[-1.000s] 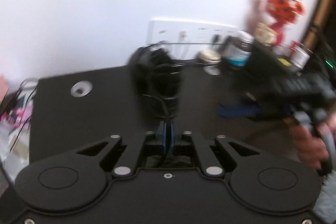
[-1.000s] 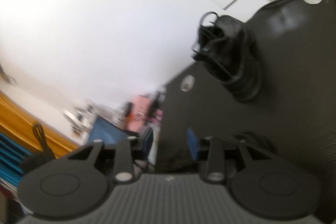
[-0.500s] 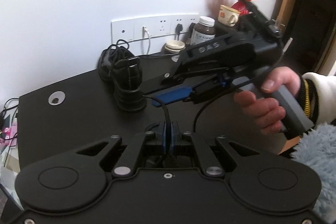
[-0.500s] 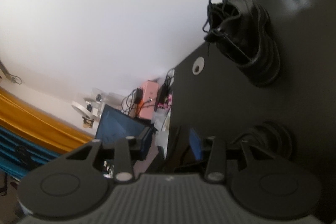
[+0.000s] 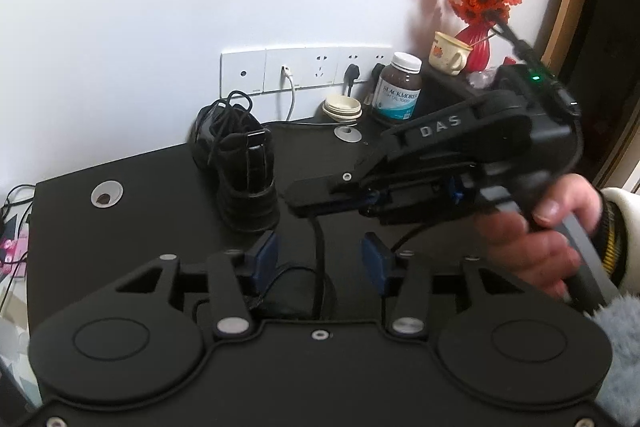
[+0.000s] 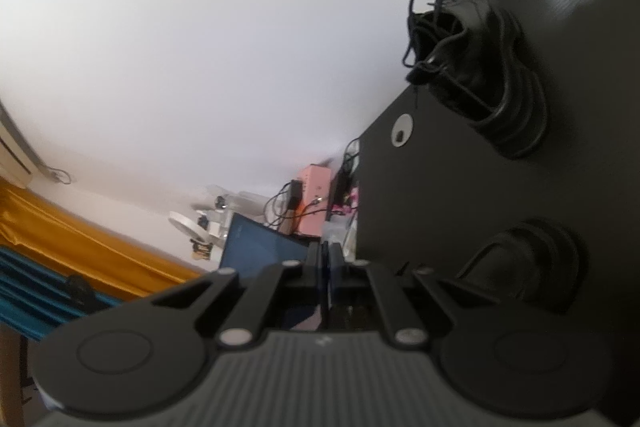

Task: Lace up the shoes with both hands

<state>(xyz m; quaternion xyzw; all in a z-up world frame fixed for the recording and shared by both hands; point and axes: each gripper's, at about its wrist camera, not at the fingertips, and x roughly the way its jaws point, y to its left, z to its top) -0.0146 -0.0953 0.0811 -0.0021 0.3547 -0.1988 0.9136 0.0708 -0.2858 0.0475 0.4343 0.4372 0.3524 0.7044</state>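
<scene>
A black laced shoe (image 5: 236,167) stands on the black table (image 5: 132,223) near the wall; it also shows in the right wrist view (image 6: 484,75). A second black shoe (image 6: 528,263) lies close below my grippers, partly hidden. My left gripper (image 5: 320,261) is open, and a black lace (image 5: 319,251) rises between its blue pads without touching them. My right gripper (image 5: 312,199) is shut on the top of that lace; in its own view (image 6: 328,267) the pads are pressed together.
A wall socket panel (image 5: 304,67), a supplement bottle (image 5: 398,87), stacked lids (image 5: 342,105), a cup (image 5: 448,53) and a red vase of flowers (image 5: 480,27) stand at the back. A laptop (image 6: 264,247) and cables lie off the table's left edge.
My left gripper has opened and let go of the lace. My right gripper has shut on the lace above it.
</scene>
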